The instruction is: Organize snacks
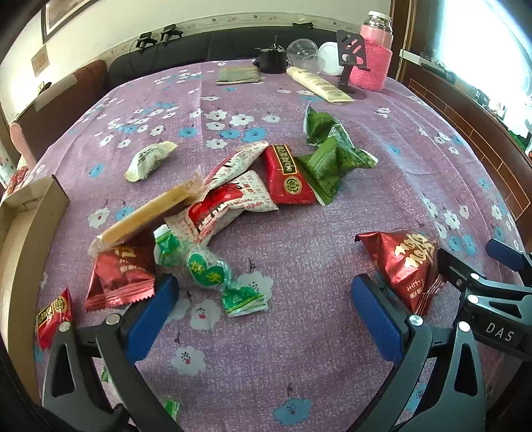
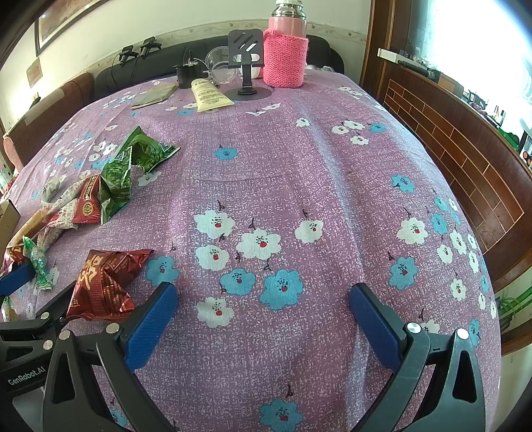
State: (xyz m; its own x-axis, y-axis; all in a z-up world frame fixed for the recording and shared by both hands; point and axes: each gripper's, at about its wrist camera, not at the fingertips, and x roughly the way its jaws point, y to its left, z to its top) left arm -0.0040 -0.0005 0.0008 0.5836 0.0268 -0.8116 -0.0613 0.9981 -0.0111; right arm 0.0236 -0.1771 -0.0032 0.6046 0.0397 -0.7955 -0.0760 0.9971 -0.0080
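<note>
Snack packets (image 1: 239,196) scattered on flowered tablecloth (image 1: 299,332), cardboard box (image 1: 30,206) at left edge. Left gripper (image 1: 262,312) and right gripper (image 2: 262,312) both spread wide, empty. Packets light, crinkly, slippery, probably crushable; pinch crimped end seams.

A home living room: flowered tablecloth (image 2: 299,186), dark sofa (image 1: 199,50) behind, framed picture (image 1: 63,13) on the wall, knit-sleeved flask (image 2: 286,50).

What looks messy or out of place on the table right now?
The snacks lie heaped and overlapping on the tablecloth, none in the cardboard box. One dark red packet sits apart. Nothing looks spilled or torn.
</note>
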